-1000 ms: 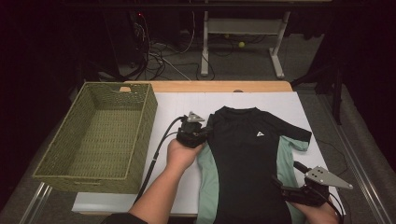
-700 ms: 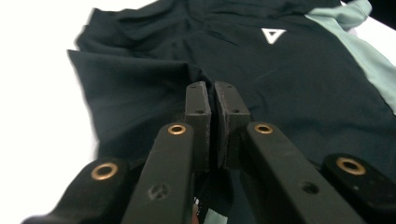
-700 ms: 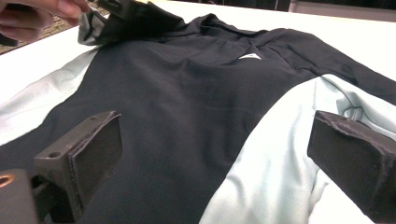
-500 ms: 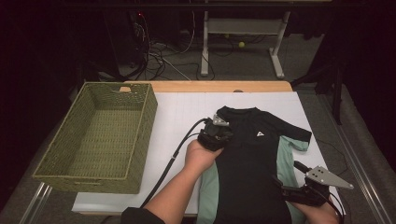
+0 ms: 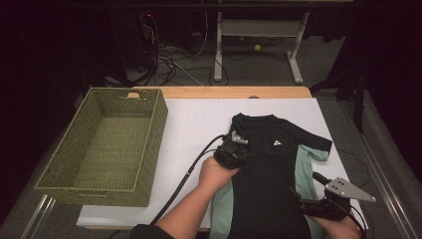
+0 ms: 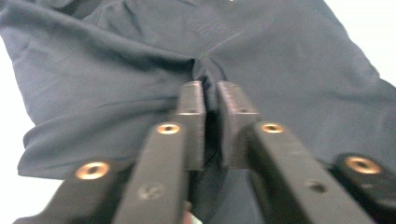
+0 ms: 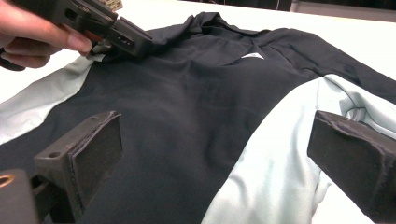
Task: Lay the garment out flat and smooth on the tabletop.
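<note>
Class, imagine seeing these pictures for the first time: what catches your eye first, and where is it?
The black T-shirt with pale green side panels lies spread on the white table, right of centre. The left gripper rests on its folded-in sleeve, jaws just opening, narrowly apart; the right gripper gapes wide at the hem. A woven green basket stands at the left.
</note>
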{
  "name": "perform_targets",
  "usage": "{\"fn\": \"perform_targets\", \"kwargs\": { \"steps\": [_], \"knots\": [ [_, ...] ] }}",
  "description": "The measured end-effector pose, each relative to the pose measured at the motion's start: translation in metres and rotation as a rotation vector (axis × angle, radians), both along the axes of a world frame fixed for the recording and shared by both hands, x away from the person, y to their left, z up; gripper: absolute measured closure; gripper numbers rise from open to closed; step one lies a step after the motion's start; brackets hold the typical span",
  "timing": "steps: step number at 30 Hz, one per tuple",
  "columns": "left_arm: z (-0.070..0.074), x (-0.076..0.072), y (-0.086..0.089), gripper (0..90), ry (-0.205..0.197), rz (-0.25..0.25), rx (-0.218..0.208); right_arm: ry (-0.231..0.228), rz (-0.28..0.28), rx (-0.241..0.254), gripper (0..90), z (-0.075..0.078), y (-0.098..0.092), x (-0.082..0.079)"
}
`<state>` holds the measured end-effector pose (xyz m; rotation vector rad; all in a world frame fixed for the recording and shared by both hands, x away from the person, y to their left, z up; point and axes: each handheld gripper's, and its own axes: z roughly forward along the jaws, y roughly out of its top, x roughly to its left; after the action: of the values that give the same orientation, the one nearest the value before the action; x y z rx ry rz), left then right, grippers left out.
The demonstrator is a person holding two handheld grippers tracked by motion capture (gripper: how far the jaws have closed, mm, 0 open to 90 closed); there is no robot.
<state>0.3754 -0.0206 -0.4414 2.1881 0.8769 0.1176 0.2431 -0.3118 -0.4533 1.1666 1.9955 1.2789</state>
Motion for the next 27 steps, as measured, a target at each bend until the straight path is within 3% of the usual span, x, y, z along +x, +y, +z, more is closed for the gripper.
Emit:
{"fn": "perform_targets", "kwargs": {
  "steps": [2, 5, 9, 11, 16, 20, 22, 27],
  "knots": [
    [0.004, -0.001, 0.002, 59.3, -0.006, -0.003, -0.025, 0.000, -0.001, 0.001, 3.7, 0.000, 0.000, 0.000],
    [0.016, -0.005, 0.009, 49.0, -0.047, 0.004, -0.057, 0.001, -0.004, 0.004, 3.6, 0.000, -0.001, -0.001],
    [0.030, -0.007, 0.028, 38.6, -0.106, 0.033, -0.099, 0.001, -0.005, 0.005, 3.4, 0.000, -0.001, 0.000],
    [0.032, -0.008, 0.039, 33.0, -0.117, 0.058, -0.115, -0.001, -0.007, 0.005, 3.3, 0.000, -0.001, 0.000],
    [0.022, -0.016, 0.067, 20.3, -0.146, 0.094, -0.139, -0.001, -0.008, 0.004, 2.7, -0.001, -0.001, 0.000],
    [0.005, -0.027, 0.086, 9.5, -0.131, 0.118, -0.147, -0.001, -0.009, 0.004, 2.0, -0.001, -0.001, 0.000],
    [-0.001, -0.033, 0.093, 0.0, -0.122, 0.115, -0.140, -0.003, -0.003, 0.003, 1.2, -0.001, 0.000, 0.000],
    [-0.016, -0.056, 0.113, 0.0, -0.137, 0.126, -0.137, -0.017, -0.025, 0.003, 0.1, -0.001, -0.001, -0.001]
  ]
}}
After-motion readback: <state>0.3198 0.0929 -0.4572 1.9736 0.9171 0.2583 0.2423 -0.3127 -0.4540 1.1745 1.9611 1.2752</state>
